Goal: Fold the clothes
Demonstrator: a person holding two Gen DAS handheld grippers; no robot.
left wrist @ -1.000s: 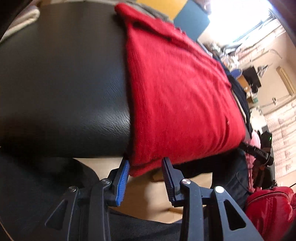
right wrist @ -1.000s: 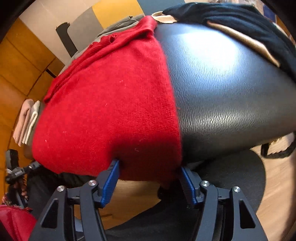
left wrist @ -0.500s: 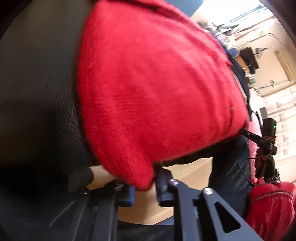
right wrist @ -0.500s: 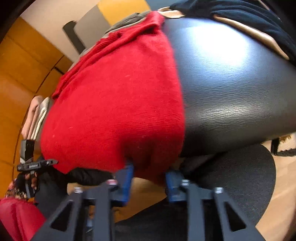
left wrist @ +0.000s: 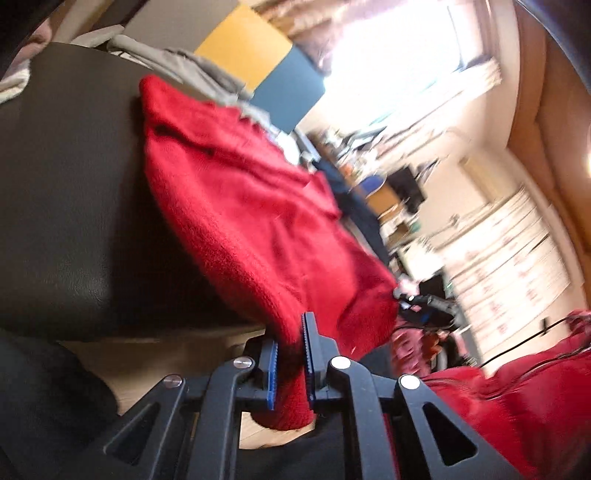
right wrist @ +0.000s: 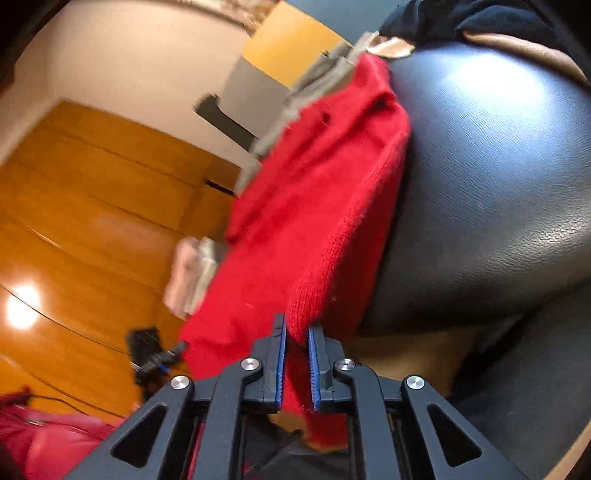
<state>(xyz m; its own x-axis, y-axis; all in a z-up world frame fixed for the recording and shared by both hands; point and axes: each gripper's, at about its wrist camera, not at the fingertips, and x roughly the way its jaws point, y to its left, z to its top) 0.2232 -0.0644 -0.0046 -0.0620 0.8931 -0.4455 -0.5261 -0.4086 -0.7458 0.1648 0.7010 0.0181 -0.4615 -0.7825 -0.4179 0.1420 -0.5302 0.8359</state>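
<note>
- A broad black leather-textured cushion (left wrist: 66, 221) fills the left of my left wrist view and the right of my right wrist view (right wrist: 491, 192); it carries everything else.
- My red knitted sweater (left wrist: 258, 221) lies across that cushion, its far end resting on the surface and its near edge lifted off toward me; in the right view it (right wrist: 314, 206) runs from the far top edge of the cushion down to my fingers.
- A grey garment (left wrist: 192, 70) lies crumpled just beyond the sweater's far end, touching it.
- A dark navy garment with a tan lining (right wrist: 509, 29) drapes over the cushion's far right edge, apart from the sweater.
- A shiny red padded jacket (left wrist: 517, 398) shows low on the right of the left view.
- A pale pink and beige folded stack (right wrist: 192, 277) sits beyond the sweater's left side in the right view.
- My left gripper (left wrist: 290, 354) has its 2 blue-padded fingers pressed onto a bunched corner of the sweater's near edge.
- My right gripper (right wrist: 295, 350) likewise pinches the other near corner, cloth hanging below the pads.
</note>
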